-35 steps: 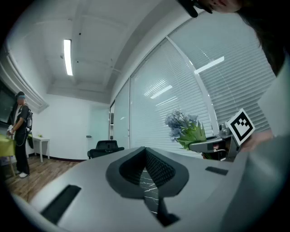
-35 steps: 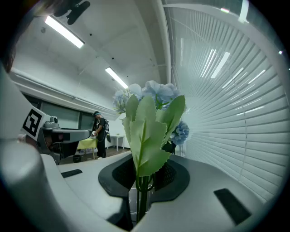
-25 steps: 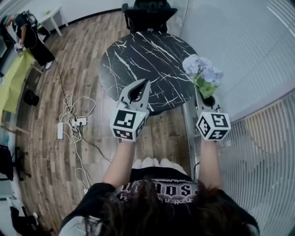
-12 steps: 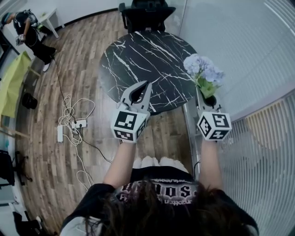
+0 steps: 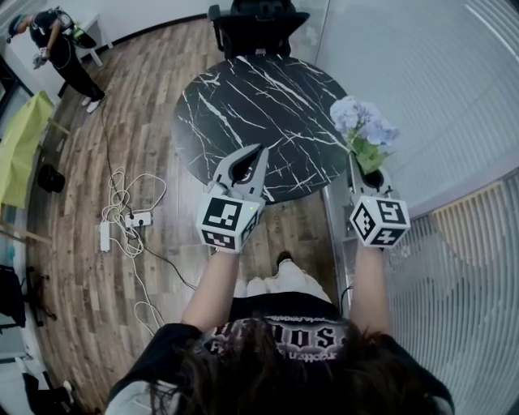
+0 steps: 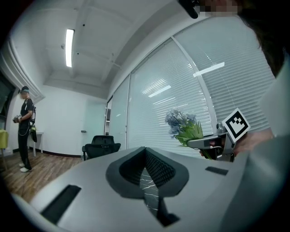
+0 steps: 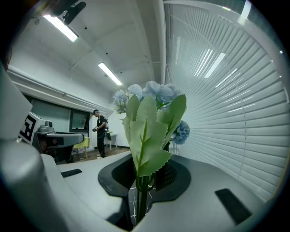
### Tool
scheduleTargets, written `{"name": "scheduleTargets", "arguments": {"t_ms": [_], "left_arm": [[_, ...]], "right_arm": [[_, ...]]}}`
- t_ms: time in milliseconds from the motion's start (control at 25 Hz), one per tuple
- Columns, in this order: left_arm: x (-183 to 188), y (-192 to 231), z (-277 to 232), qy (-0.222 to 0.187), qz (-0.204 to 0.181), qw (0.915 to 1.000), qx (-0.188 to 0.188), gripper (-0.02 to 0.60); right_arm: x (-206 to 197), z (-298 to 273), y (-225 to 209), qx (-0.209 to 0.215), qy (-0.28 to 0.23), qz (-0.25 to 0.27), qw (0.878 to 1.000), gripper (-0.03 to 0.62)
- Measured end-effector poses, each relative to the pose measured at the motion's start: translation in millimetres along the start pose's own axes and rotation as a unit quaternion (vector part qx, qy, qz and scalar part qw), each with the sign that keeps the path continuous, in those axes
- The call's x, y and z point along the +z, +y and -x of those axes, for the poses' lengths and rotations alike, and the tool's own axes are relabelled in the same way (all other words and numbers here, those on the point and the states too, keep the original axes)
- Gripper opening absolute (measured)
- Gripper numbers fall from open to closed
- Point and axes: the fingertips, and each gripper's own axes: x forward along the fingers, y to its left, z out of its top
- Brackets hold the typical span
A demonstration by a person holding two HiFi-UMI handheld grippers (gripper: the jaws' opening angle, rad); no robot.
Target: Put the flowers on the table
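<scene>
A bunch of pale blue flowers (image 5: 363, 130) with green leaves stands upright in my right gripper (image 5: 362, 172), which is shut on the stems. It hangs just off the right rim of the round black marble table (image 5: 243, 105). In the right gripper view the leaves and stems (image 7: 146, 136) rise from between the jaws of the right gripper (image 7: 143, 188). My left gripper (image 5: 259, 151) is shut and holds nothing, its tips over the table's near edge. The left gripper view looks over the left gripper (image 6: 147, 179) and shows the flowers (image 6: 183, 127) off to the right.
A black office chair (image 5: 258, 20) stands behind the table. Cables and a power strip (image 5: 122, 217) lie on the wood floor at left. A person (image 5: 61, 49) stands far left by a white table. A glass wall with blinds (image 5: 454, 121) runs close on the right.
The right gripper and flowers have shifted slightly to the right. A foot has come forward below me. The distant person has moved; the left gripper has hardly moved.
</scene>
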Motion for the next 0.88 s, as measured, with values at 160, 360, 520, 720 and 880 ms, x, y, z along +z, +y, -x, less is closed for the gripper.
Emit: {"name": "scheduleTargets", "arguments": {"t_ms": [160, 360, 520, 720, 880], "left_arm": [[-4, 5, -13, 0.002, -0.004, 1.0000, 0.003, -0.002], [-4, 12, -38, 0.006, -0.013, 0.9999, 0.008, -0.003], [-3, 17, -61, 0.005, -0.017, 0.9998, 0.011, -0.002], [-3, 23, -90, 0.007, -0.024, 0.9996, 0.017, -0.003], [-3, 28, -112, 0.007, -0.027, 0.9994, 0.022, -0.003]], "right_arm": [[-4, -14, -3, 0.006, 0.001, -0.003, 1.000, 0.074], [-8, -39, -18, 0.013, 0.006, -0.008, 1.000, 0.074], [-8, -60, -32, 0.020, 0.005, -0.009, 1.000, 0.074], [-5, -85, -50, 0.027, 0.005, -0.011, 1.000, 0.074], [-6, -103, -64, 0.030, 0.008, -0.016, 0.999, 0.074]]}}
